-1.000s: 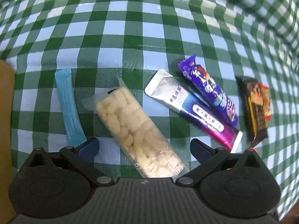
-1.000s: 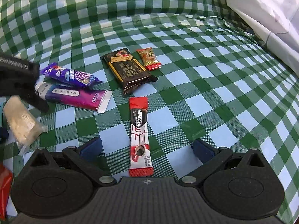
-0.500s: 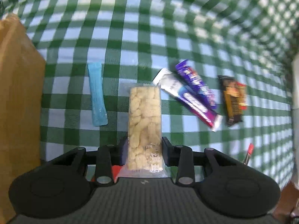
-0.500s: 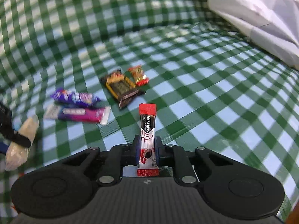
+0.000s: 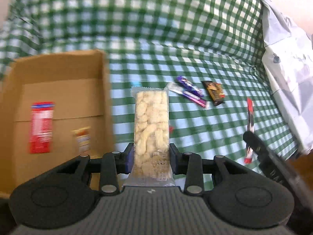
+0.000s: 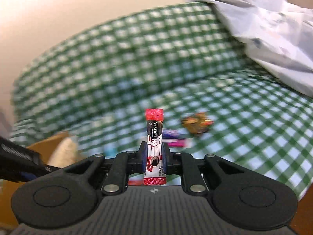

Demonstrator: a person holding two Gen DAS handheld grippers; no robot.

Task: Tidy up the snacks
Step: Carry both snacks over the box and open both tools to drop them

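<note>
My left gripper is shut on a clear pack of pale puffed snacks and holds it up above the cloth, just right of an open cardboard box. The box holds a red packet and a small orange-and-white packet. My right gripper is shut on a red Nescafe coffee stick, lifted off the table; it also shows at the right of the left wrist view. The right wrist view is blurred.
On the green checked cloth lie a purple bar, a purple-and-white sachet, a dark brown pack and a blue stick, mostly hidden. A white plastic bag lies along the right edge.
Both grippers have risen with their snacks held. The left one has swung toward the cardboard box, which now shows its inside. The right one has tilted up, away from the table.
</note>
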